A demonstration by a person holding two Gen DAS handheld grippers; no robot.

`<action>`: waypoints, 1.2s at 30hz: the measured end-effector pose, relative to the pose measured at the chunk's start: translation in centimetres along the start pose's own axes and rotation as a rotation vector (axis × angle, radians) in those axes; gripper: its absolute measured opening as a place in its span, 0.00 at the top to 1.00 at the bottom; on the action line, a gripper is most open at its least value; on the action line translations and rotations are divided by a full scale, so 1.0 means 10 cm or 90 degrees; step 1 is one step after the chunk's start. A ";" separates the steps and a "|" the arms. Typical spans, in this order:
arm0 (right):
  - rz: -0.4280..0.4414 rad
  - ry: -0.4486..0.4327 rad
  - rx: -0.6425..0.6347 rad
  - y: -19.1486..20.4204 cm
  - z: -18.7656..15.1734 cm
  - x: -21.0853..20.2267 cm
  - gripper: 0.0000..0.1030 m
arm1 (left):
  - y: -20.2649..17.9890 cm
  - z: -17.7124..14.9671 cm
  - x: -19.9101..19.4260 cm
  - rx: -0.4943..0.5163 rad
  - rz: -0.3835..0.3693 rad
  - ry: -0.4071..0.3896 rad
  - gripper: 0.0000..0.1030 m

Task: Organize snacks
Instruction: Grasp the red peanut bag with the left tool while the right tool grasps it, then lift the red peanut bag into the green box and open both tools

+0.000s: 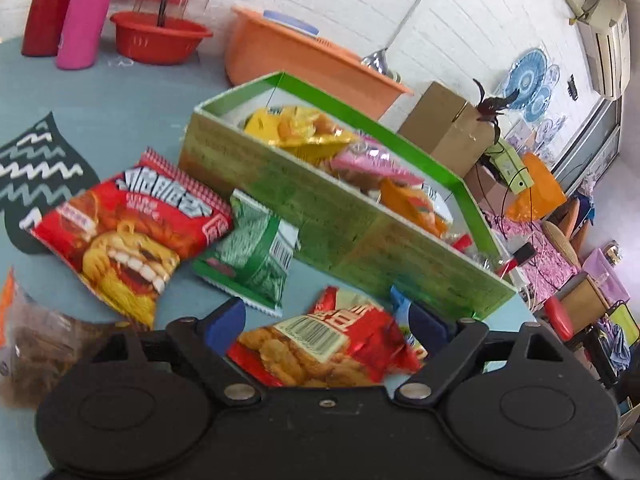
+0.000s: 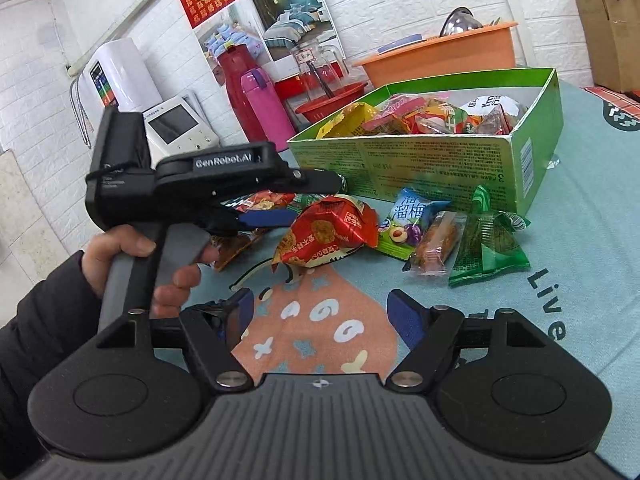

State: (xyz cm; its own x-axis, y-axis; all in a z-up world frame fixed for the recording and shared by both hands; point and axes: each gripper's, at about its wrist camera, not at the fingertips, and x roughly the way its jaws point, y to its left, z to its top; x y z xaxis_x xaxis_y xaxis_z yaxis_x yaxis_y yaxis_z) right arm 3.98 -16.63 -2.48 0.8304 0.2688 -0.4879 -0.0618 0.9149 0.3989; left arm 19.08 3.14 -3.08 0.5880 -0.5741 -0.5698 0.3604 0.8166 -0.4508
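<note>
Between my left gripper's (image 1: 326, 320) spread blue pads lies the red cracker packet (image 1: 324, 348), crinkled foil printed with golden crackers and a barcode; whether the pads touch it I cannot tell. Ahead of it, the green snack box (image 1: 360, 232) stands open-topped and heaped with yellow, pink and orange packets. To its left lie a green packet (image 1: 252, 256) and a red noodle packet (image 1: 128, 232), overlapping. My right gripper (image 2: 320, 316) hangs open and empty over the patterned table mat (image 2: 312, 320), with bare mat before it up to the loose snacks.
</note>
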 end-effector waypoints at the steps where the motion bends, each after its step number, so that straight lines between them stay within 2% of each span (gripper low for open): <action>1: -0.001 0.000 0.001 -0.01 0.00 0.00 0.00 | -0.01 -0.04 -0.02 0.010 -0.006 0.000 0.00; 3: -0.002 0.002 0.003 -0.03 0.00 0.01 0.00 | -0.06 -0.10 -0.08 0.017 -0.027 0.016 0.00; 7: 0.000 0.007 0.007 -0.04 -0.02 0.02 0.00 | -0.10 -0.24 -0.20 -0.016 -0.105 0.069 0.00; 11: 0.002 0.011 0.006 -0.03 -0.03 0.03 0.00 | -0.05 -0.31 -0.31 -0.033 -0.103 0.057 0.00; 14: 0.002 0.013 -0.002 -0.01 -0.02 0.05 0.00 | 0.02 -0.34 -0.35 -0.060 -0.126 0.060 0.00; 21: -0.002 0.028 -0.036 0.06 0.06 0.22 0.00 | 0.00 -0.38 -0.33 -0.066 -0.135 0.057 0.01; 23: -0.009 0.033 -0.047 0.08 0.07 0.27 0.02 | 0.01 -0.39 -0.32 -0.071 -0.134 0.054 0.08; 24: -0.012 0.033 -0.053 0.09 0.08 0.30 0.03 | 0.02 -0.40 -0.33 -0.076 -0.131 0.052 0.18; 25: -0.017 0.034 -0.057 0.10 0.09 0.32 0.11 | 0.03 -0.41 -0.32 -0.082 -0.125 0.051 0.43; 26: -0.019 0.035 -0.059 0.10 0.09 0.35 0.26 | 0.03 -0.43 -0.32 -0.088 -0.117 0.048 0.52; 27: -0.011 0.034 -0.060 0.09 0.07 0.37 0.27 | 0.04 -0.44 -0.33 -0.095 -0.113 0.043 0.54; 28: -0.013 0.030 -0.059 0.08 0.06 0.38 0.28 | 0.05 -0.45 -0.35 -0.105 -0.109 0.041 0.62; 32: -0.016 0.021 -0.078 0.13 0.07 0.27 0.34 | -0.06 -0.43 -0.43 -0.092 -0.108 0.036 0.65; 36: -0.015 -0.028 -0.092 0.17 0.17 0.09 0.35 | -0.25 -0.28 -0.55 -0.065 -0.129 -0.005 0.65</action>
State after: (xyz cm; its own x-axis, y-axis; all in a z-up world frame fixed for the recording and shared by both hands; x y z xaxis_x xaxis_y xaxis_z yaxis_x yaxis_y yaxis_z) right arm 5.55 -15.39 -0.91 0.8559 0.2358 -0.4603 -0.1179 0.9555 0.2703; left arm 12.90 4.09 -0.71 0.5169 -0.7249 -0.4554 0.3967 0.6742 -0.6230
